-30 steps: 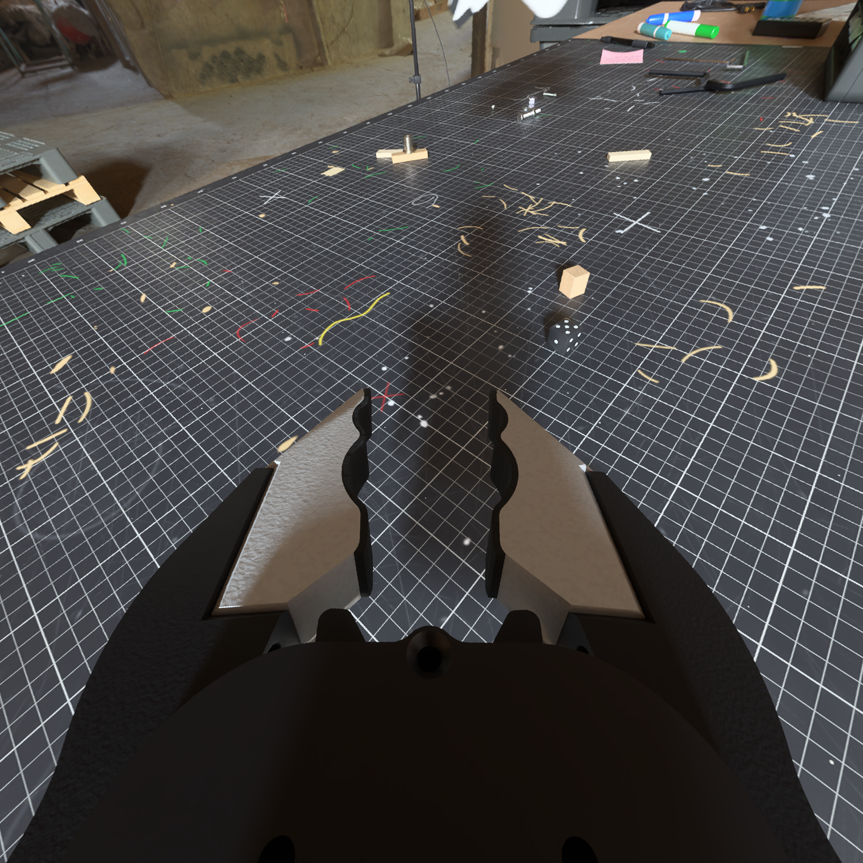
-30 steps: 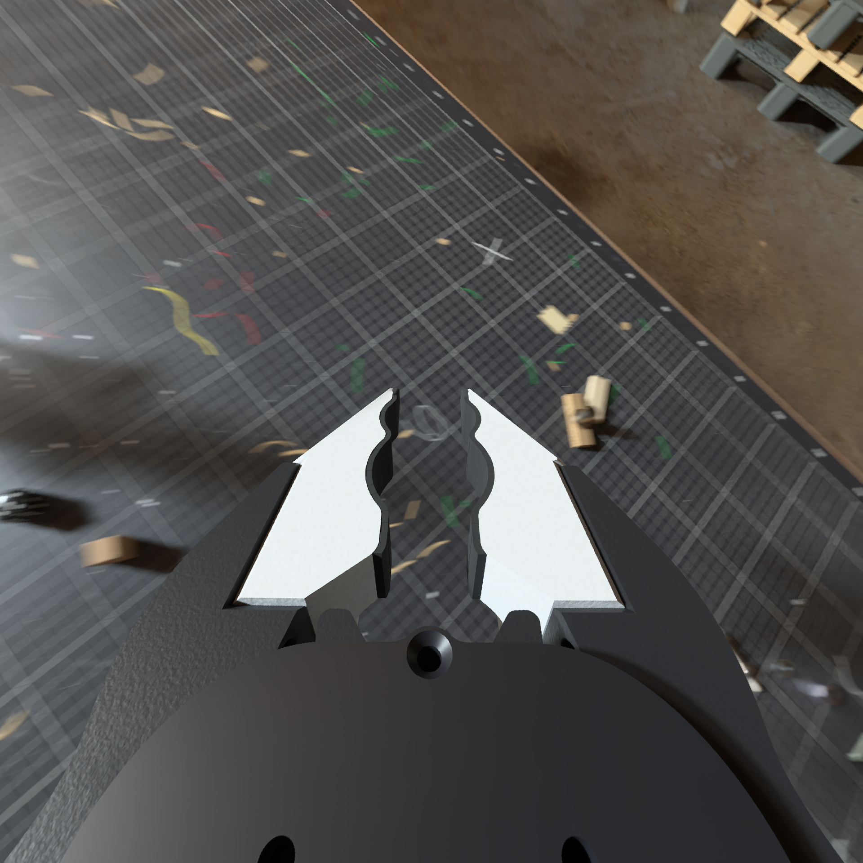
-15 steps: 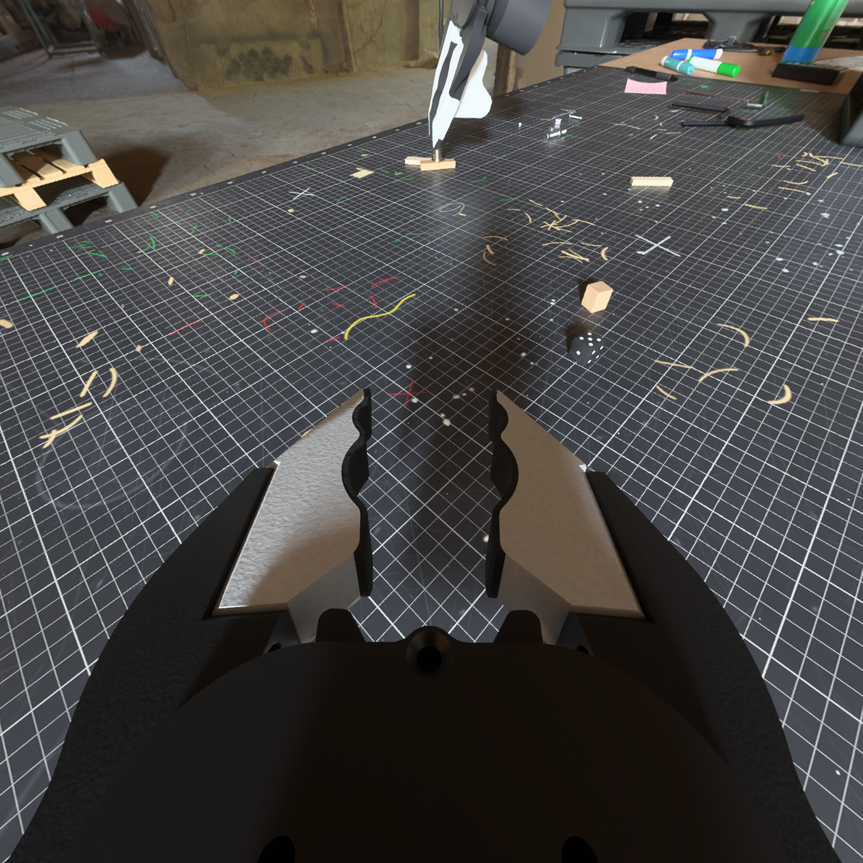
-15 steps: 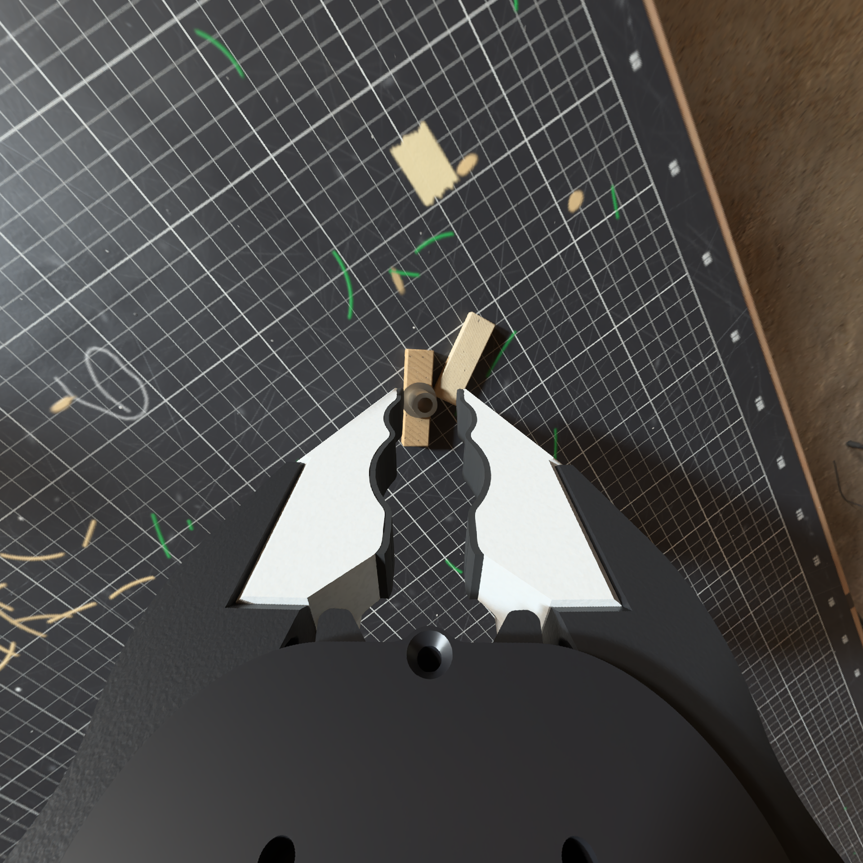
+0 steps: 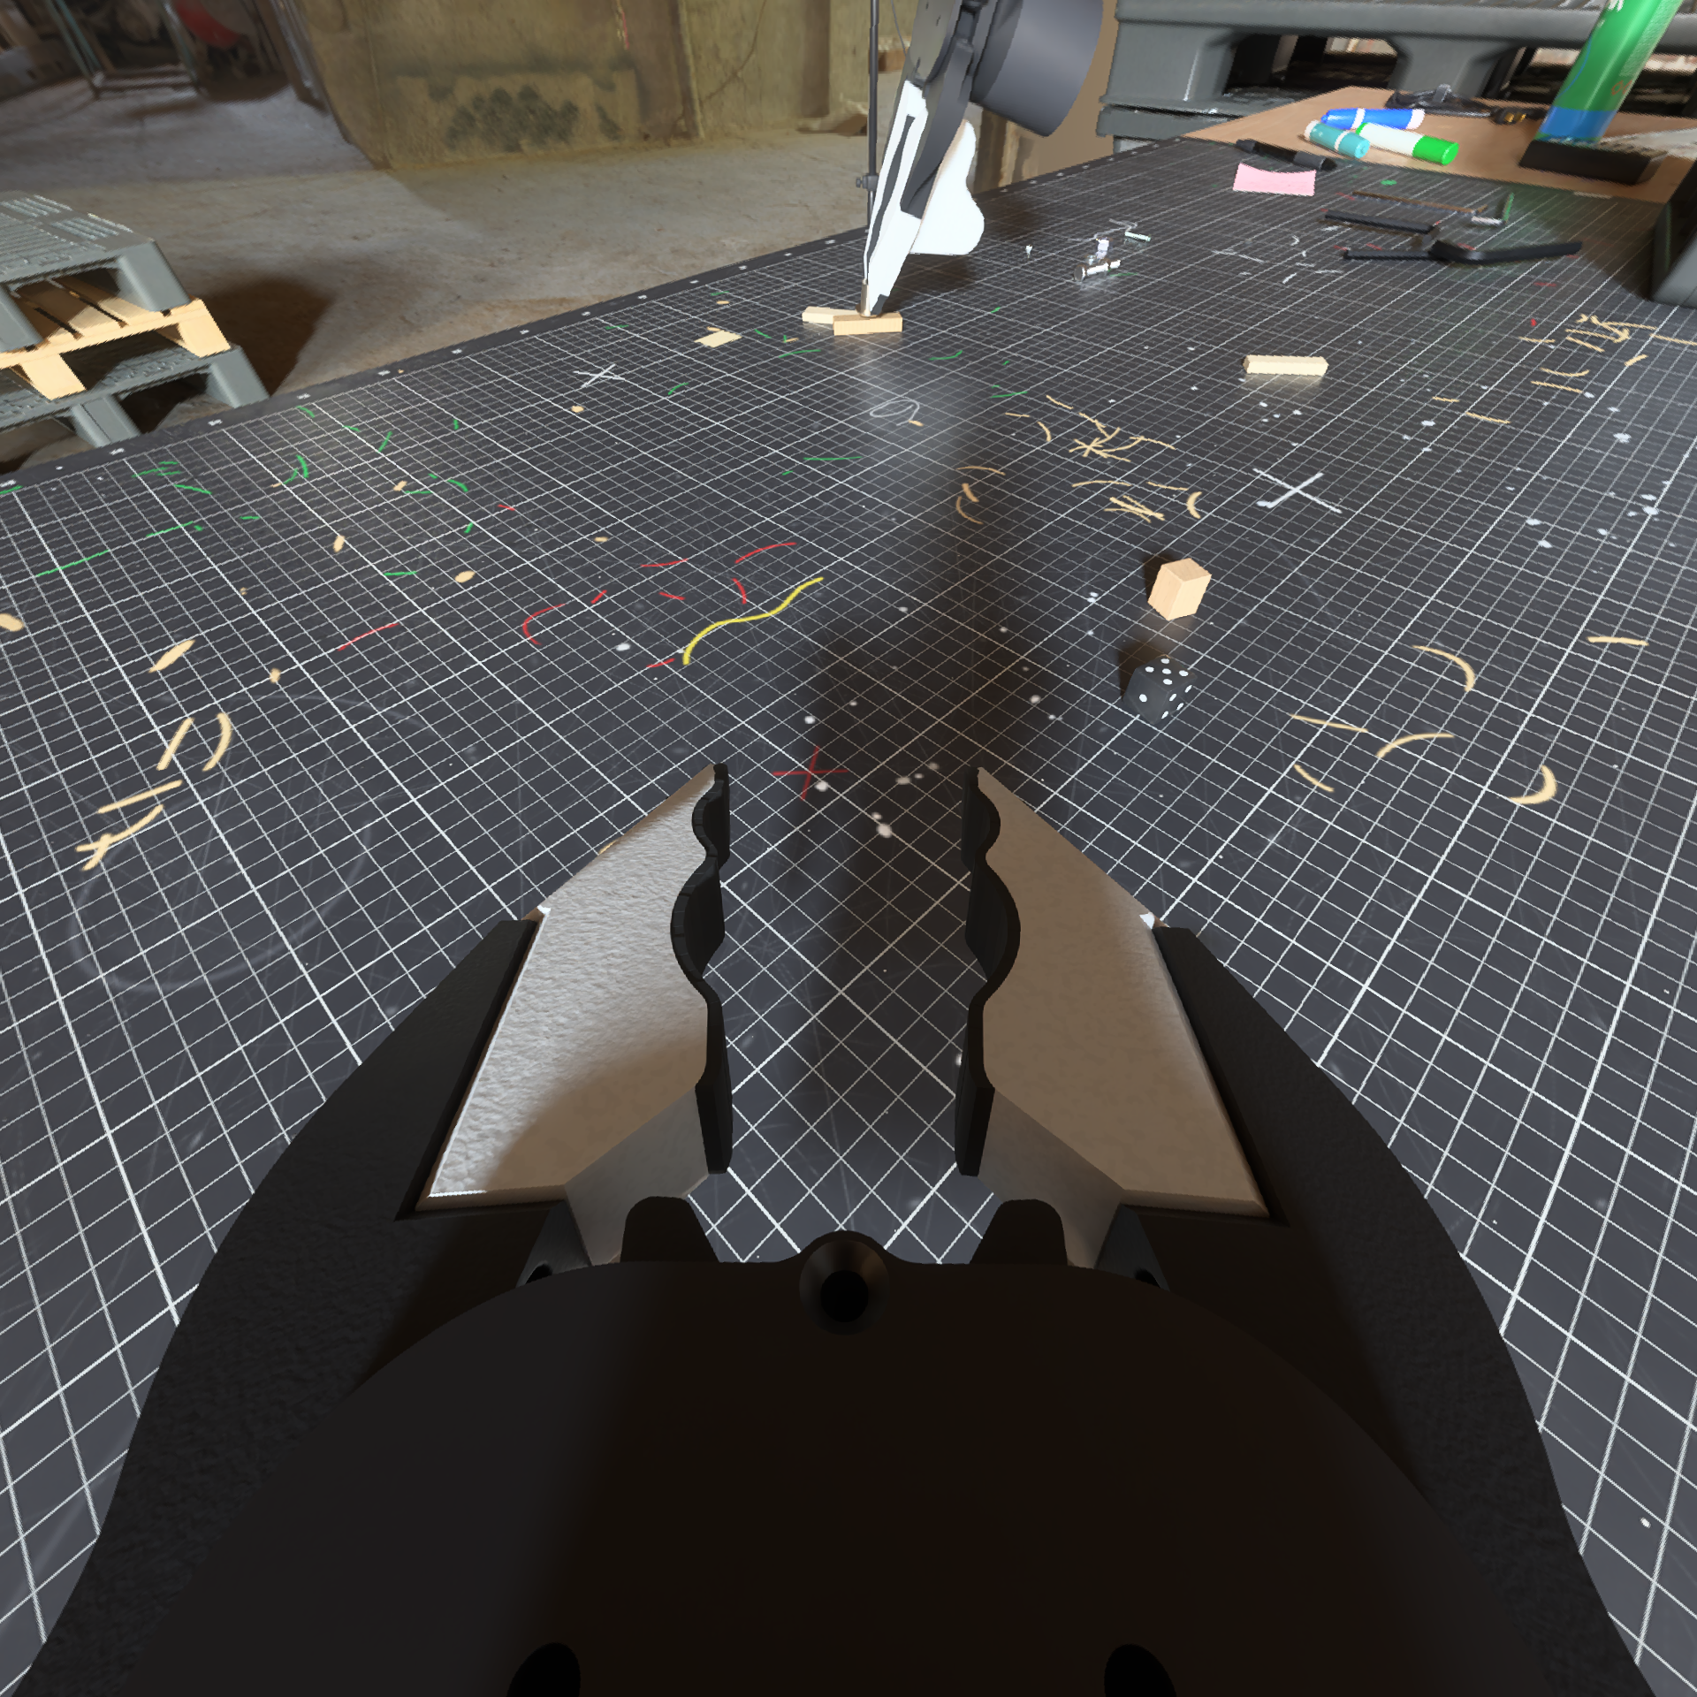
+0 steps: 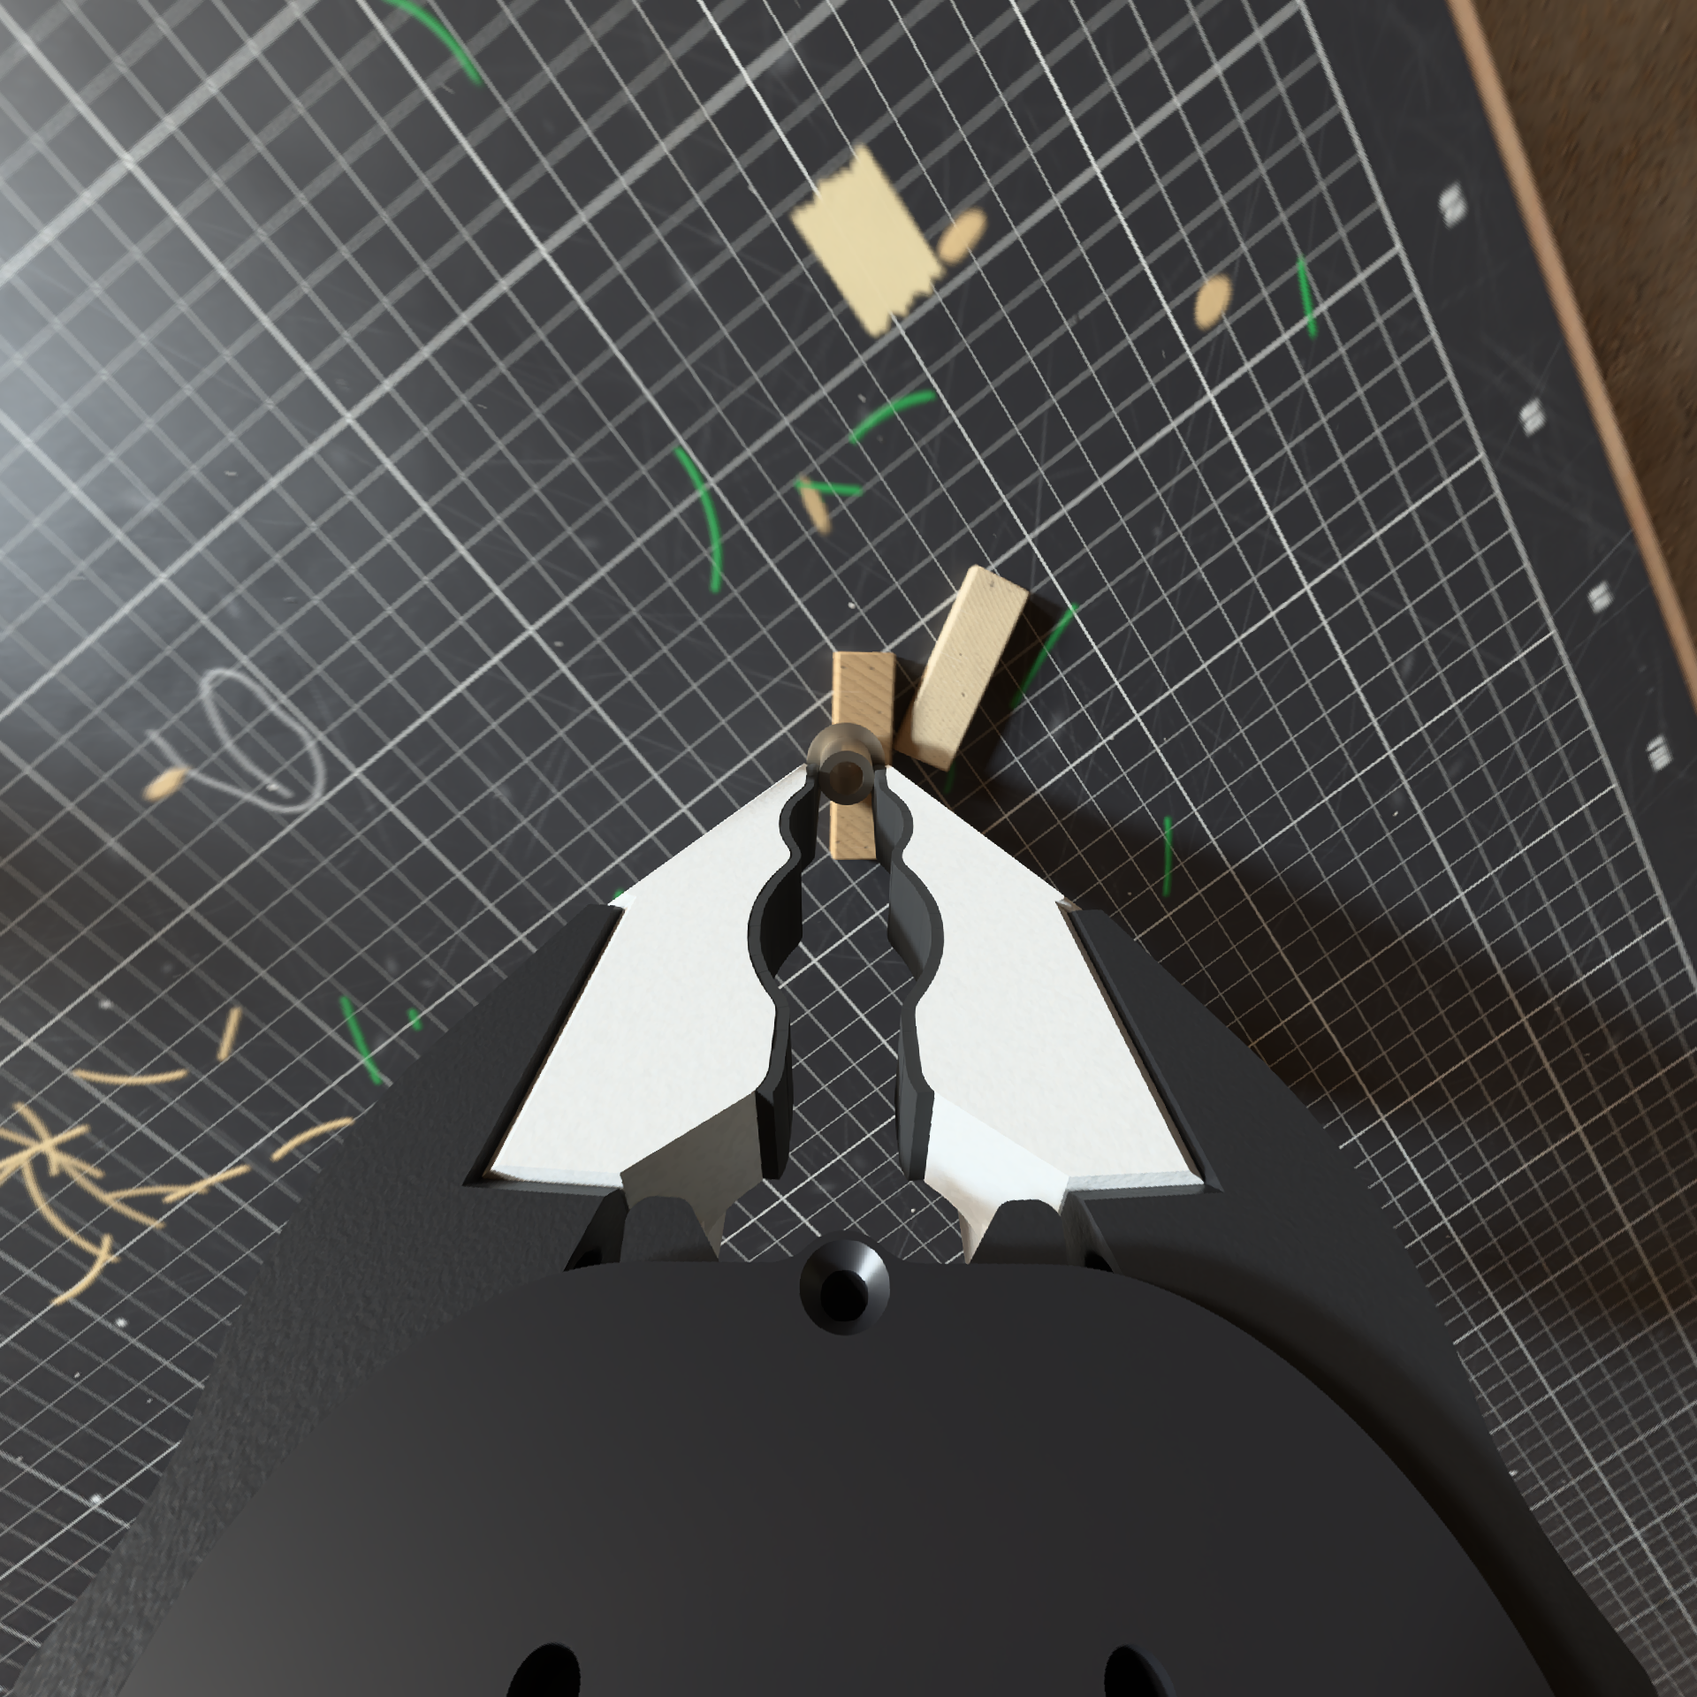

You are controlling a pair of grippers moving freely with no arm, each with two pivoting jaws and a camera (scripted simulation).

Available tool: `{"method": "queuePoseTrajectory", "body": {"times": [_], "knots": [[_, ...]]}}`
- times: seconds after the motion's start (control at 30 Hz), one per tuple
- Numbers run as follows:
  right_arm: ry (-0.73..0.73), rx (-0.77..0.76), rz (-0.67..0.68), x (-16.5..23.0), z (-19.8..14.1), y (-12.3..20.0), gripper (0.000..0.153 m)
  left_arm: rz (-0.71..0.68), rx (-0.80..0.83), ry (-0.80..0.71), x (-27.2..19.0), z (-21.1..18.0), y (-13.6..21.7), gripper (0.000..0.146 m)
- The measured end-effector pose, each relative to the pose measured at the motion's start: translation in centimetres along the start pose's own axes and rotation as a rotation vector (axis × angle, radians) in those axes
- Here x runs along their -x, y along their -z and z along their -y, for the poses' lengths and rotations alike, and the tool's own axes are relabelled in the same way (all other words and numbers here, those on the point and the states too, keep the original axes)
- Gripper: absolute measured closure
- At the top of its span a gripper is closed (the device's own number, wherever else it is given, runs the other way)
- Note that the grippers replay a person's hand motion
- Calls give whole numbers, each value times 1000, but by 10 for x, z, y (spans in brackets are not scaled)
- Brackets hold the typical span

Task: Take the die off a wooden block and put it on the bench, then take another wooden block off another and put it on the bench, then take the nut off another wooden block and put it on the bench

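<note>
While pinching nut [image 6: 847, 774], right claw [image 6: 846, 781] vertical.

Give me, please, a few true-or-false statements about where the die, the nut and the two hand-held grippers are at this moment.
1. The die lies on the bench, off any block. True.
2. The right hand-held gripper has its fingertips closed around the nut. True.
3. The nut lies on the bare bench. False: it is over a wooden block.
4. The left hand-held gripper holds the die. False: it is open and empty, and the die lies ahead to its right.
5. A small wooden cube sits just beyond the die. True.
</note>
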State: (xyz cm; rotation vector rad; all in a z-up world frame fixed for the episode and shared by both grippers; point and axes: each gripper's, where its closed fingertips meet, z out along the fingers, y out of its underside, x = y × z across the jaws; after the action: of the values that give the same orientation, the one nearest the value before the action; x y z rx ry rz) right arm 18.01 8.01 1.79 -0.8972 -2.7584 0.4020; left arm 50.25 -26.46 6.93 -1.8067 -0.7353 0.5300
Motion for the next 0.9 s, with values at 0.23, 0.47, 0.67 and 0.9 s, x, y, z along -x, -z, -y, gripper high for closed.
{"method": "queuePoseTrajectory", "body": {"times": [0.23, 0.47, 0.67, 0.9], "knots": [[177, -129, 32, 67, 23, 73, 142, 1, -7, 1, 0, 1, 1, 95], [302, -259, 107, 229, -3, 121, 142, -27, 6, -40, -11, 0, -2, 95], [235, -214, 95, 303, -66, 74, 142, -48, 33, -76, -22, -4, -3, 95], [136, -255, 54, 316, -83, 58, 142, -61, 130, -103, -27, -18, -10, 86]]}}
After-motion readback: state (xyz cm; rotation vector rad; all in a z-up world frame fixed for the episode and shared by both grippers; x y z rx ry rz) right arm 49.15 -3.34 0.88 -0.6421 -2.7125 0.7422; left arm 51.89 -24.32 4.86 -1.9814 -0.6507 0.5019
